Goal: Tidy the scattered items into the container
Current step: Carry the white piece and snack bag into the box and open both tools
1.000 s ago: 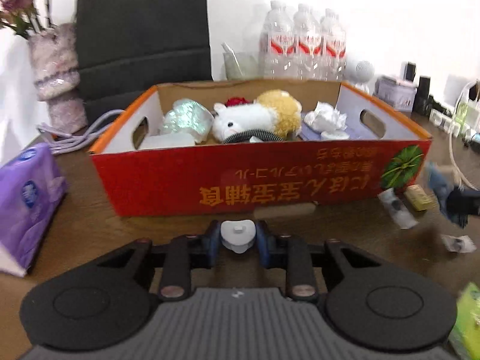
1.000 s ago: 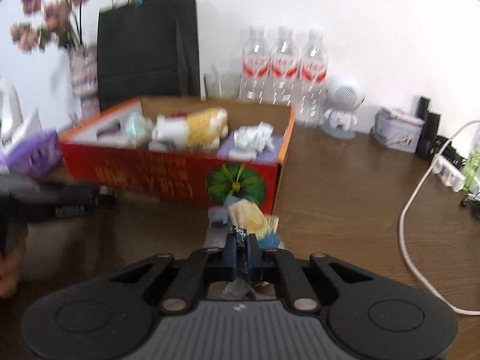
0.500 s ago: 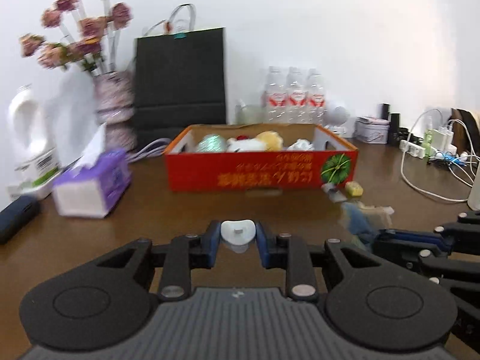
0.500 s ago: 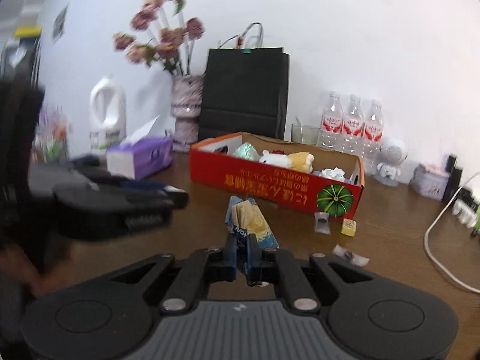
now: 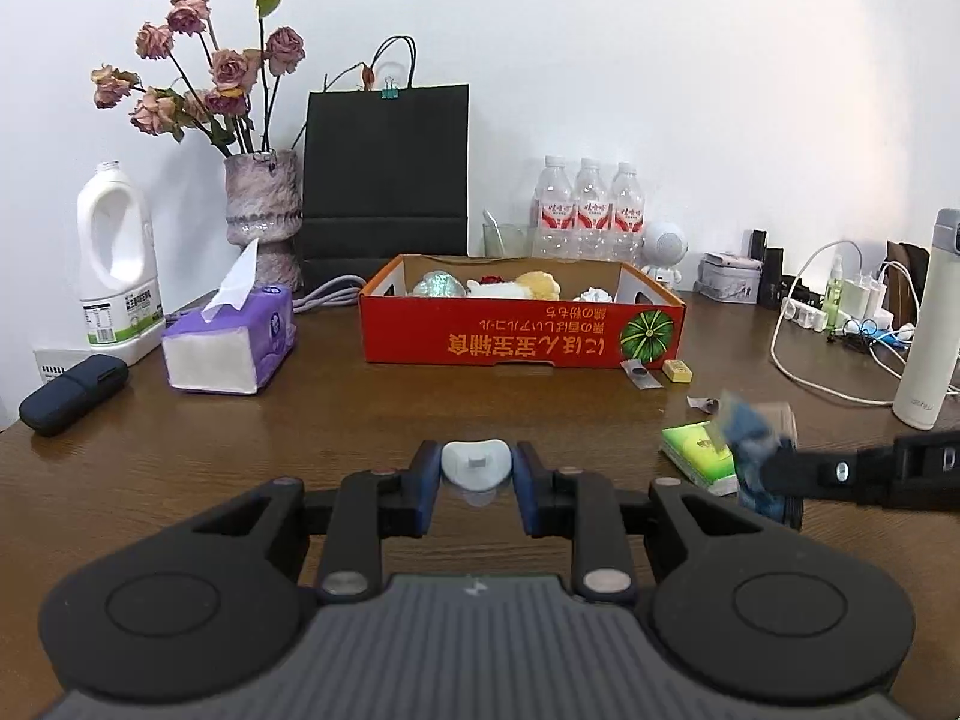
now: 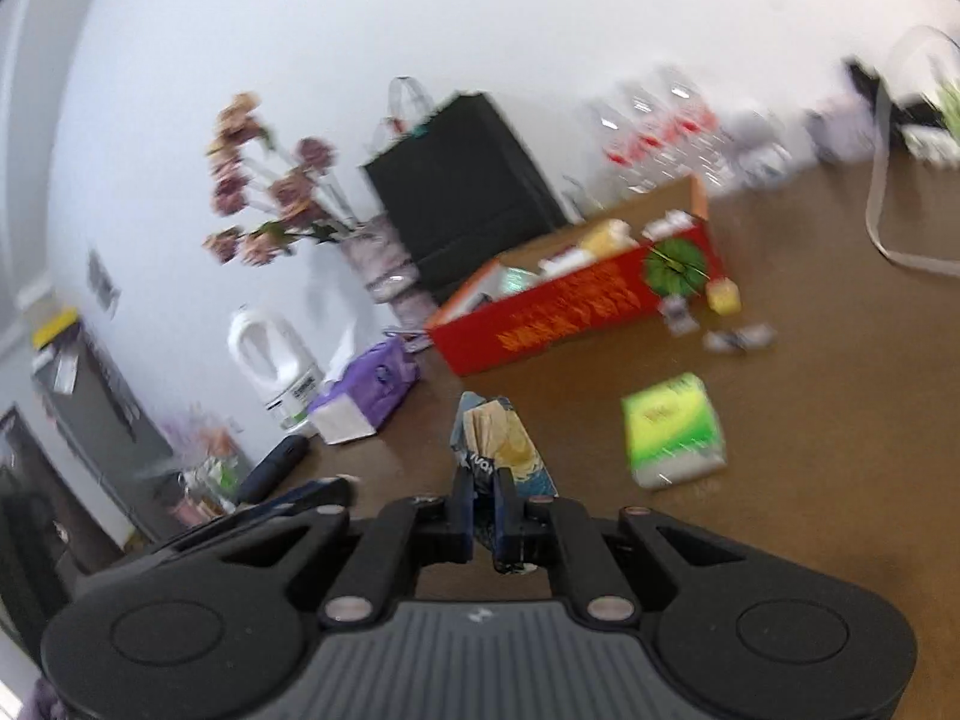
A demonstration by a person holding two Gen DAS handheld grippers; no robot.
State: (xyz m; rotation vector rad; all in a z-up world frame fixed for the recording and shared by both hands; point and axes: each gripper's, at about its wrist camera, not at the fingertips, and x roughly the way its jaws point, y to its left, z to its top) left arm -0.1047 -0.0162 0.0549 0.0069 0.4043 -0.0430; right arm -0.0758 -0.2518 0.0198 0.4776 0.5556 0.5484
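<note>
The left gripper (image 5: 475,480) has its fingers clamped on a small white cap (image 5: 476,463) above the desk (image 5: 360,420). The right gripper (image 6: 483,501) pinches a snack packet (image 6: 501,447) — well short of the red box (image 5: 522,330), near a green tissue pack (image 6: 672,429).

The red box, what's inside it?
Inside the red box you can see a white-and-yellow plush toy, a shiny silvery thing and crumpled white paper. The front wall hides whatever lies lower.

Left gripper (image 5: 477,483) clasps a white heart-shaped piece (image 5: 476,463) above the brown surface (image 5: 336,420); red box (image 5: 521,333) beyond holds toys; right gripper (image 5: 774,474) grips a blue packet (image 5: 744,426).
</note>
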